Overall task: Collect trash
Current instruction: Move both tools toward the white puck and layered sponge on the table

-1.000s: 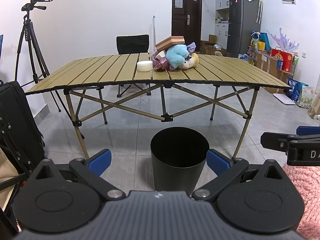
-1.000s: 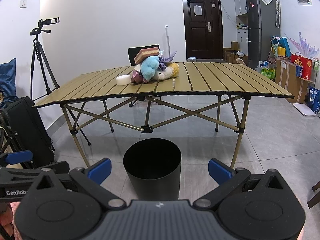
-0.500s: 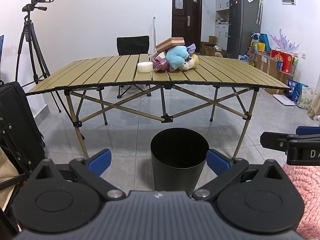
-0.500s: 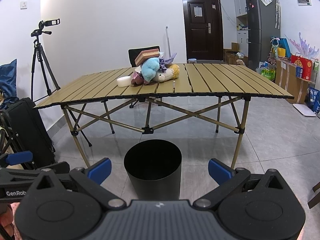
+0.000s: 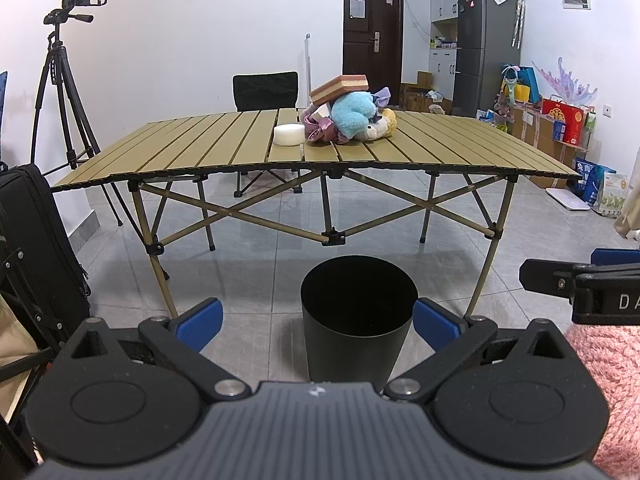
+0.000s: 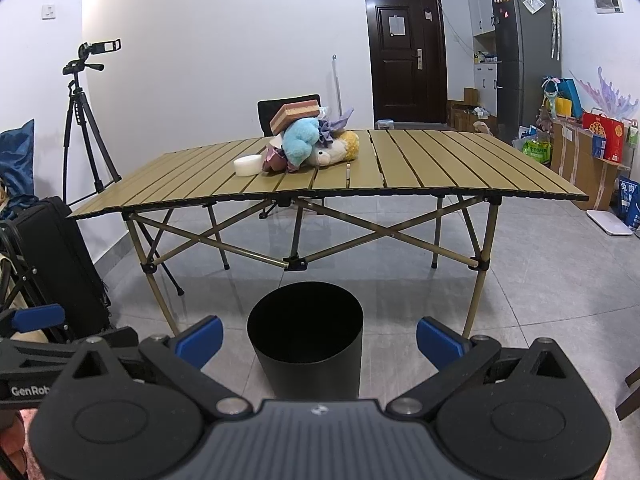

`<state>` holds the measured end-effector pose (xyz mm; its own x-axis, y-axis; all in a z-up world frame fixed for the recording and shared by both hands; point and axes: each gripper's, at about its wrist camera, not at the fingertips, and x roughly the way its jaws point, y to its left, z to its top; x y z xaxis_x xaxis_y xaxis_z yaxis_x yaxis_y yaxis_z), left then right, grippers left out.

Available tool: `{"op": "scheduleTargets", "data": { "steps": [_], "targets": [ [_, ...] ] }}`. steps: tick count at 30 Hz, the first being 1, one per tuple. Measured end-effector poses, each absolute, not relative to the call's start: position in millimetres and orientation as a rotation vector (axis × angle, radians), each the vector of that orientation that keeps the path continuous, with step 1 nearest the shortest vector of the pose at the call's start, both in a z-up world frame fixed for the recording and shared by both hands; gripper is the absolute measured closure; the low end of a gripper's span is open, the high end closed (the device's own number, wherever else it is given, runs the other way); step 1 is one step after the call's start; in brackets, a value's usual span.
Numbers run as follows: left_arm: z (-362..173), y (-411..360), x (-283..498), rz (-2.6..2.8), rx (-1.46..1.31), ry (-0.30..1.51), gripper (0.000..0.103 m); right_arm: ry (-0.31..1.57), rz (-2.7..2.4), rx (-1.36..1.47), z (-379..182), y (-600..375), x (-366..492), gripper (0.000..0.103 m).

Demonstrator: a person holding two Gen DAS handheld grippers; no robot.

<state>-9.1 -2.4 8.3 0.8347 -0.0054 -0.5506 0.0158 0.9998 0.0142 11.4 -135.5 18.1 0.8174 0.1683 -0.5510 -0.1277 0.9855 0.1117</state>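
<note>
Left claw (image 5: 316, 322) spread wide, blue pads (image 5: 199, 324) well apart, nothing between them. Right claw (image 6: 318, 340) likewise spread, empty. Both held low, well back from the worktop (image 5: 224, 148), side by side; the right claw's arm shows at the right edge of the left wrist view.

Black bin (image 5: 358, 312) stands on the grey tile floor, in front of the worktop's near edge, open mouth up. In both wrist views it sits between the claw tips, closer to the camera than the worktop legs. Inside of the bin too dark to tell contents.

Worktop: folding, slatted, tan. Pile of items (image 5: 346, 114) near its middle toward the far edge: light blue plush (image 5: 354, 114), yellowish plush (image 6: 344, 146) touching it, purple crumpled fabric (image 5: 318, 130), striped brown-pink block (image 5: 340, 86) tilted on top. White round piece (image 5: 289, 135) just beside the pile, on its left.

Camera tripod (image 5: 60, 88) at far left; black chair (image 5: 266, 90) behind the worktop; black case (image 5: 36, 248) at left.
</note>
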Motion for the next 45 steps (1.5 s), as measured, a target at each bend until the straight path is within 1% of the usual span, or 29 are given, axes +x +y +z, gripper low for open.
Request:
{"op": "scheduleTargets", "data": {
  "steps": [13, 20, 30, 45],
  "targets": [
    [16, -5, -2, 0.0, 0.025, 0.546, 0.0, 0.554, 0.164, 0.076, 20, -142, 25, 0.0],
    [21, -7, 19, 0.008, 0.032, 0.529, 0.0, 0.528, 0.158, 0.087, 21, -147, 46, 0.0],
    [24, -9, 63, 0.011, 0.042, 0.507, 0.0, 0.505, 0.143, 0.102, 22, -154, 87, 0.0],
    [37, -3, 152, 0.052, 0.02, 0.449, 0.0, 0.444, 0.115, 0.113, 30, -157, 170, 0.0]
  ]
}}
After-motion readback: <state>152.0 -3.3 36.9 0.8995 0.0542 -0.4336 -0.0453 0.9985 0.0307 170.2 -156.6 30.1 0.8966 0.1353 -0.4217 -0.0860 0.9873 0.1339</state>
